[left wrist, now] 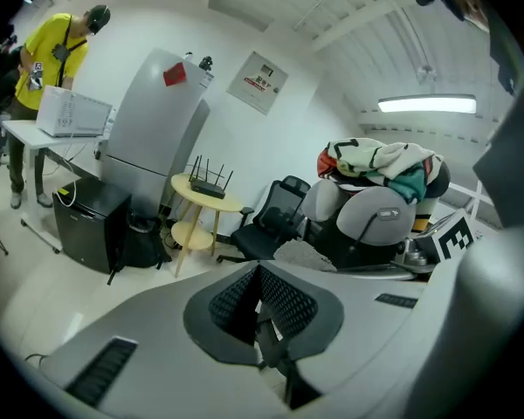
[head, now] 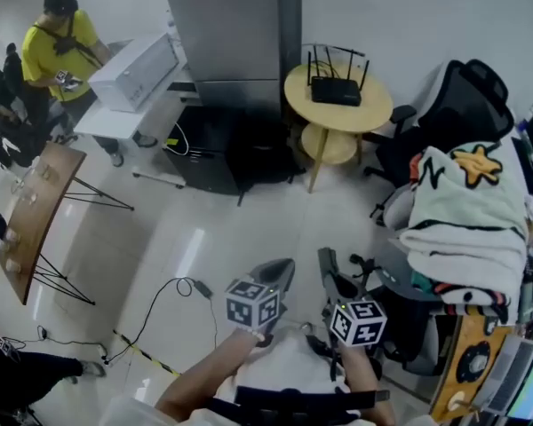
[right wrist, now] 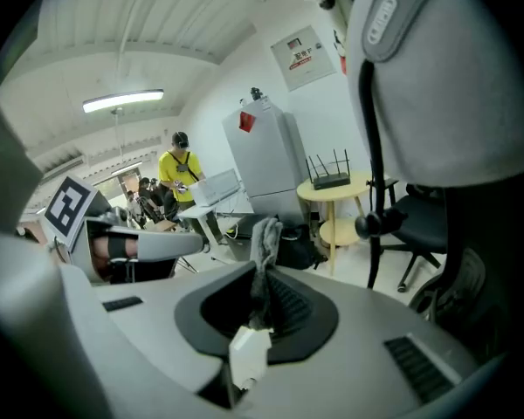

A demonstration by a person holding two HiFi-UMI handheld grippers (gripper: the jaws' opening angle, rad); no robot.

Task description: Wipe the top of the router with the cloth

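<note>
The black router (head: pixel 336 90) with upright antennas sits on a round yellow table (head: pixel 373 114) across the room, far from both grippers. It also shows in the left gripper view as router (left wrist: pixel 208 188) and in the right gripper view as router (right wrist: pixel 331 181). My right gripper (right wrist: pixel 264 264) is shut on a grey cloth (right wrist: pixel 265 238) that sticks up between its jaws. In the head view the right gripper (head: pixel 327 269) is held close to my body. Beside it, the left gripper (head: pixel 277 280) is shut with nothing in it; its jaws meet in the left gripper (left wrist: pixel 258 273) view.
A tall grey cabinet (head: pixel 231 34) and a black box (head: pixel 204 149) stand left of the table. A black office chair (head: pixel 453 105) and a chair heaped with blankets (head: pixel 466 211) are at right. A person in yellow (head: pixel 62 43) stands by a desk. A cable (head: pixel 160 300) crosses the floor.
</note>
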